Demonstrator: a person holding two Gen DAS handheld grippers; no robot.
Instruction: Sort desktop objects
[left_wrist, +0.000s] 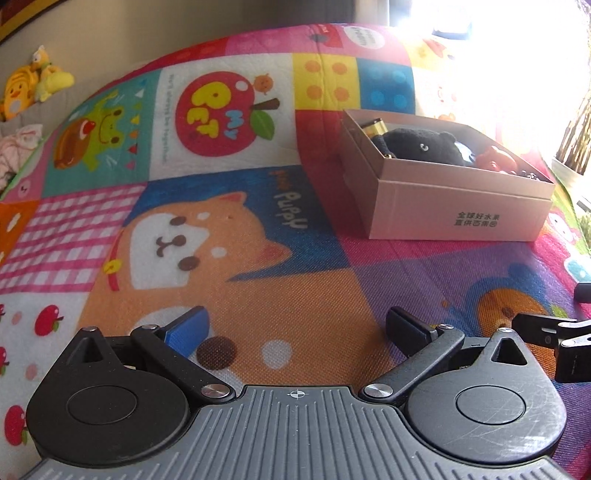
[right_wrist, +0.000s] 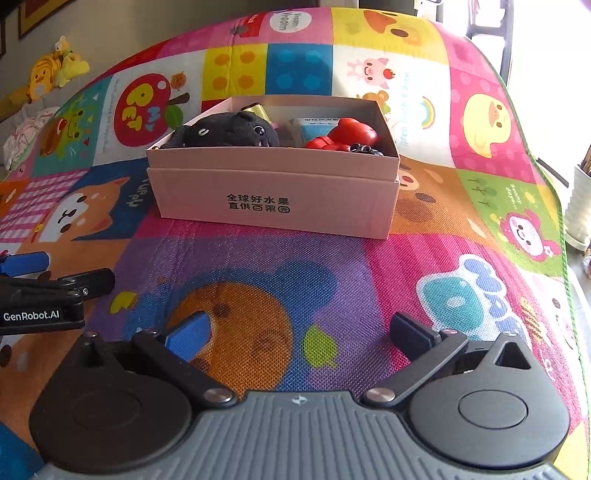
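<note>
Both grippers are spread wide with nothing between the fingers. The left gripper (left_wrist: 297, 328) hangs low over the orange puppy patch of the play mat (left_wrist: 229, 206), one blue pad (left_wrist: 190, 326) and one black one showing. The right gripper (right_wrist: 301, 330) sits just the same over the purple and orange bear patch, and you can see the left one poking in at the side of its view, so they're pretty much side by side.

Out past the fingertips is the cardboard box (right_wrist: 273, 199), sitting on the mat well ahead of both, straight on for the right gripper and off to the right for the left. Inside it: a black plush toy (right_wrist: 229, 131), a red toy (right_wrist: 345, 134), something gold (right_wrist: 253, 109) tucked behind the plush, and a small black bit at the front edge that I can't make out

Way back against the wall there's a pile of yellow plush toys (left_wrist: 31, 79)
</note>
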